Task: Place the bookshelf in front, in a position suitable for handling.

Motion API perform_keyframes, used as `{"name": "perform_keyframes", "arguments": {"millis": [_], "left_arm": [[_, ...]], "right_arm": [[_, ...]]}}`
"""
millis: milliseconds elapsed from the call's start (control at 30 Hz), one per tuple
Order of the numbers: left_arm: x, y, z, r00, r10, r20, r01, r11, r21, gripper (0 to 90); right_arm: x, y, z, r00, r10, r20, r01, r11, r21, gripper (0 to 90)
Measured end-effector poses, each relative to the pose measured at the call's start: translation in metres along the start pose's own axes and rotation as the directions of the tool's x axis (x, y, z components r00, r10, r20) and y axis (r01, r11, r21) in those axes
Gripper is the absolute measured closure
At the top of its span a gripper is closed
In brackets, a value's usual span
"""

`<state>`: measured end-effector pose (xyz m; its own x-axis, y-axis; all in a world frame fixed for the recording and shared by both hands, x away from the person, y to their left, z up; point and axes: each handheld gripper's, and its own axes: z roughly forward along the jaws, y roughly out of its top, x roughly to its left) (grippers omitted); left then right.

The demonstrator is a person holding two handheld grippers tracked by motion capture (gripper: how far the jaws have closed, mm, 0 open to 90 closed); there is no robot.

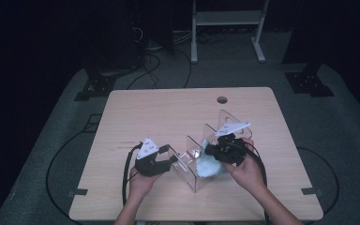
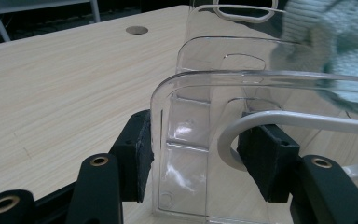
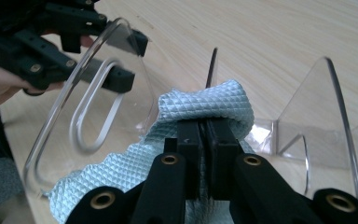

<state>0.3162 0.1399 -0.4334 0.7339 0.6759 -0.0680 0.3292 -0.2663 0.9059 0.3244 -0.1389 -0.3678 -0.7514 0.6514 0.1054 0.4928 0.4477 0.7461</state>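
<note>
- On the high view I see a clear acrylic rack (image 1: 201,157) with several upright dividers standing on the wooden table (image 1: 168,112), toward the near edge and slightly right of the middle
- My left gripper (image 1: 161,163) sits at the rack's left end; its jaws straddle the outermost divider, one pad on each side of the clear panel
- In the left gripper view that divider (image 2: 186,140) stands between the two black pads (image 2: 137,154); the left pad sits right against the plastic, the right pad is close by it, so I read the jaws as clamped on the divider, though the right contact is hard to judge through the clear sheet
- My right gripper (image 1: 218,151) hangs over the middle of the rack, held by the right hand (image 1: 248,173)
- In the right gripper view its jaws are pressed together on a fold of a light blue waffle-textured cloth (image 3: 205,105); the pinched ridge of fabric rises just above the pads
- The cloth drapes down from the pinch toward the table and lies against the rack, between the left-end divider and the next one; on the high view it shows as a pale blue bundle (image 1: 208,166) right beneath the right gripper
- The round cable hole (image 1: 222,100) in the table lies well beyond the rack, near the far edge
</note>
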Motion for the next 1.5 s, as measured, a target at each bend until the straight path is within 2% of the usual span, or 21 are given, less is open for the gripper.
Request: {"name": "perform_keyframes", "arguments": {"millis": [267,400,767,833,967,1000,1100,1500], "left_arm": [[0.000,0.000,0.000,1.0000,-0.001,-0.005,0.001,1.0000,-0.003,46.0],[0.000,0.000,0.000,1.0000,-0.002,-0.007,0.002,1.0000,-0.003,46.0],[-0.001,0.000,0.001,0.9999,-0.005,-0.010,0.005,1.0000,-0.006,46.1],[0.000,0.000,0.001,0.9999,-0.006,-0.009,0.006,1.0000,-0.005,46.1],[-0.001,0.000,0.001,1.0000,-0.006,-0.008,0.005,1.0000,-0.006,46.1],[0.000,0.000,0.001,1.0000,-0.005,-0.007,0.005,1.0000,-0.004,46.1],[0.000,0.000,0.001,0.9999,-0.010,-0.007,0.010,0.9999,-0.006,46.1],[-0.001,-0.001,0.001,0.9998,-0.011,-0.016,0.011,0.9999,-0.007,46.2]], "right_arm": [[-0.005,0.025,0.025,0.9998,-0.008,0.019,0.008,1.000,0.015,85.6],[-0.007,0.035,0.036,0.9997,0.008,0.022,-0.008,1.000,0.022,85.6],[-0.010,0.054,0.057,0.9993,0.006,0.038,-0.008,0.999,0.043,85.3],[-0.011,0.055,0.059,0.9993,0.020,0.032,-0.021,0.999,0.044,85.3],[-0.011,0.054,0.057,0.9993,0.014,0.033,-0.016,0.999,0.045,85.4],[-0.007,0.051,0.052,0.9988,-0.009,0.048,0.007,0.999,0.046,85.4],[-0.005,0.044,0.044,0.9983,-0.027,0.053,0.025,0.999,0.038,85.5],[0.002,-0.006,-0.004,0.9996,-0.023,0.013,0.023,0.999,-0.026,85.4]]}}
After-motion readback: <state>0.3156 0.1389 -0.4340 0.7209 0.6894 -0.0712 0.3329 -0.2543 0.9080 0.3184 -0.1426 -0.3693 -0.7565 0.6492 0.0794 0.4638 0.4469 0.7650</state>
